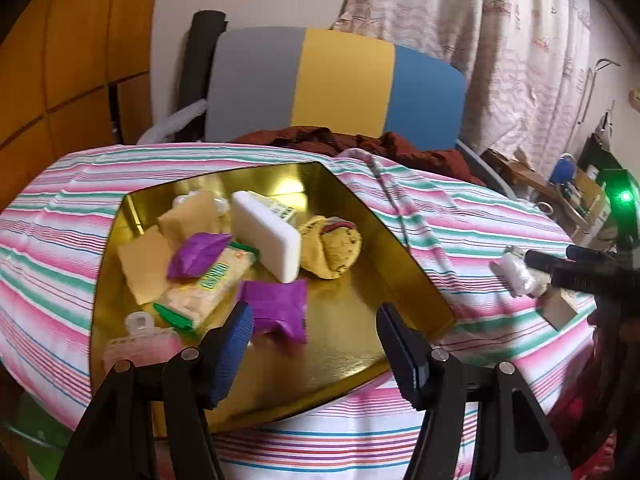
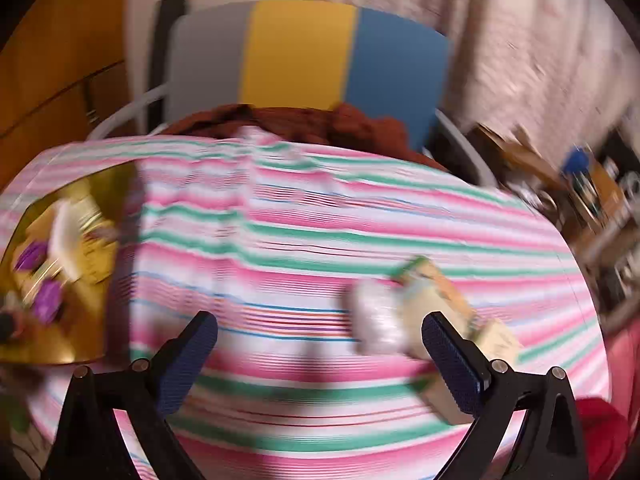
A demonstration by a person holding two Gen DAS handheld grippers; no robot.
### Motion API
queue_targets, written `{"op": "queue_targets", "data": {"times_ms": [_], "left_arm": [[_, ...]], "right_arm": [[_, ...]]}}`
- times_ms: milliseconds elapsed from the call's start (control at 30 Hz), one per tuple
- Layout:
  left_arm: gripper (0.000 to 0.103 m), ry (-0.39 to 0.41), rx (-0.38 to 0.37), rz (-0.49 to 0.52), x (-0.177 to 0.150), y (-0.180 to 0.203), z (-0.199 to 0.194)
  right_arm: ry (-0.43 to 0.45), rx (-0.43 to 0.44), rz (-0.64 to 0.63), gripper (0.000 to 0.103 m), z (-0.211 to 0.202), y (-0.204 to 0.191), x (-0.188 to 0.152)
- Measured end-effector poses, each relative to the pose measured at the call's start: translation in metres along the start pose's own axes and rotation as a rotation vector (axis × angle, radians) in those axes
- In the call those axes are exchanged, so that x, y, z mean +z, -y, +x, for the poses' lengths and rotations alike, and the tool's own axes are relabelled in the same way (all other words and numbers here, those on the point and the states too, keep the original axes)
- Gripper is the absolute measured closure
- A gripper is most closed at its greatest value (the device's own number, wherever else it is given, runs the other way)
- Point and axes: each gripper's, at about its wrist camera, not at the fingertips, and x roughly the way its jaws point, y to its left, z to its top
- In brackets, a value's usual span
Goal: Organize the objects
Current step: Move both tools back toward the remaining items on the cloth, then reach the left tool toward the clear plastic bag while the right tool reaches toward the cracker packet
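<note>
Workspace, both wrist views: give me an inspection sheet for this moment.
Surface: striped cloth over the table.
Job's things: gold tray holds white block, two purple packets, snack bag, yellow plush; white wrapped item and a carton lie outside on the cloth, blurred.
Clutter: pink clip at the tray's near edge.
Grippers: left gripper and right gripper, jaws open, empty.
Cables: nothing seen.
Surroundings: tricolour chair back, curtain.

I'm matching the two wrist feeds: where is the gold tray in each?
Left wrist: the gold tray fills the centre-left, just beyond the open left gripper, holding the items.
Right wrist: the tray sits at the far left edge, blurred and partly cut off.
Shared landmark: the grey, yellow and blue chair back behind the table.
</note>
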Motion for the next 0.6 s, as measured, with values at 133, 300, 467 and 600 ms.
{"op": "queue_targets", "data": {"times_ms": [133, 300, 467, 600], "left_arm": [[0.038, -0.003, -0.031, 0.021, 0.0, 0.008, 0.001], [0.038, -0.014, -0.056, 0.068, 0.001, 0.023, 0.002], [0.038, -0.018, -0.096, 0.13, 0.01, 0.046, 0.004], [0.038, -0.036, -0.14, 0.183, 0.015, 0.074, 0.012]], "right_arm": [[-0.049, -0.074, 0.174, 0.0, 0.01, 0.074, 0.002], [-0.152, -0.084, 0.496, 0.0, 0.04, 0.161, -0.01], [-0.246, -0.041, 0.653, 0.0, 0.067, 0.192, -0.034], [-0.267, -0.003, 0.662, 0.0, 0.072, 0.192, -0.035]]}}
